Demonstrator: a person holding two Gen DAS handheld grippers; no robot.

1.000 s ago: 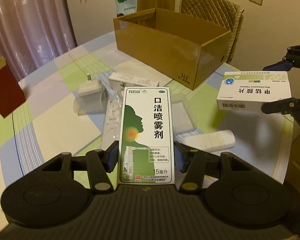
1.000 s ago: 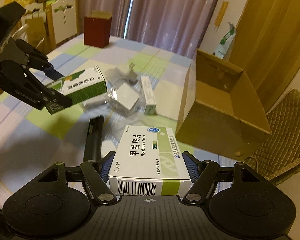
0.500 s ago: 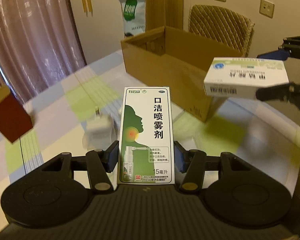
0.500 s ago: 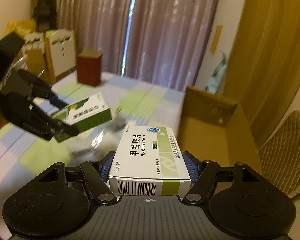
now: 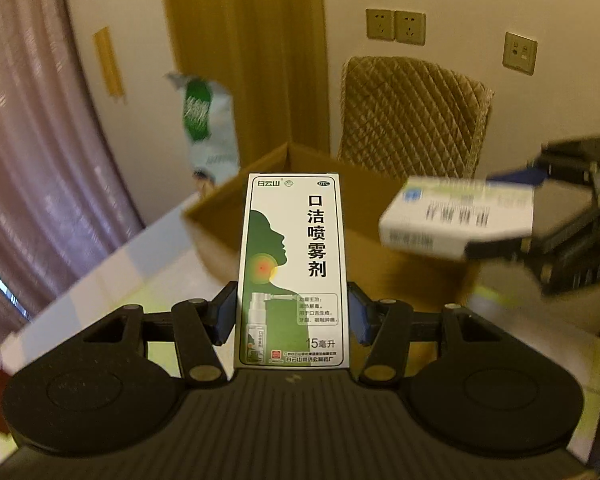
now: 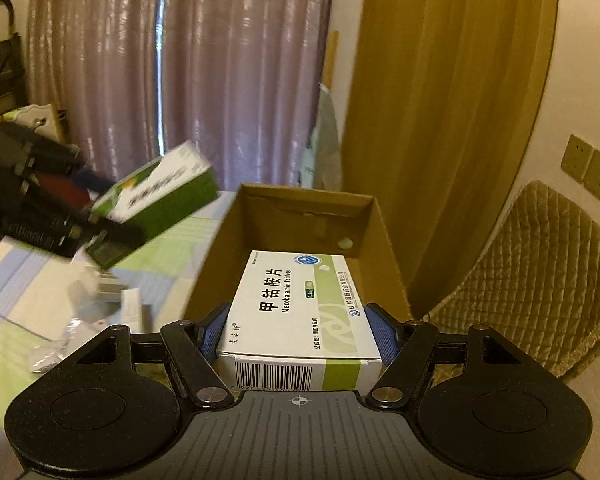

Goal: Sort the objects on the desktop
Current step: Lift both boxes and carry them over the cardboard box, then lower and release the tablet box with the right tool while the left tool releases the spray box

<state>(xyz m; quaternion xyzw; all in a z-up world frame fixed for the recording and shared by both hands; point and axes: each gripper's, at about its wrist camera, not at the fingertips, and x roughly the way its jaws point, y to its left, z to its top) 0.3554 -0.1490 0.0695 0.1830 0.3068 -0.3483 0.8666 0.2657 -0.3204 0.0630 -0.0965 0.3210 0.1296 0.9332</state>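
Nearest the left wrist camera, the left gripper is clamped on a tall, narrow spray box of smooth white and green card, held by its long sides with its printed face up. Nearest the right wrist camera, the right gripper is clamped on a flat, wide tablet box of glossy white card with a green band, its barcode end toward the lens.

Both boxes are in the air, carried toward the cardboard box. The tablet box appears to reach past the near wall of that open, plain brown container, while the spray box hangs beside and short of it, over the table. My judgement is that the carrying step is in hand: each box next needs to be over the opening, lowered, and released flat so its sharp corners clear the rim.

Inside the cardboard box, the bare floor shows one small pale round thing; it is too blurred to name. To its left, crinkly clear wrappers lie on the checked tablecloth. Behind stand a quilted chair and pleated curtains.
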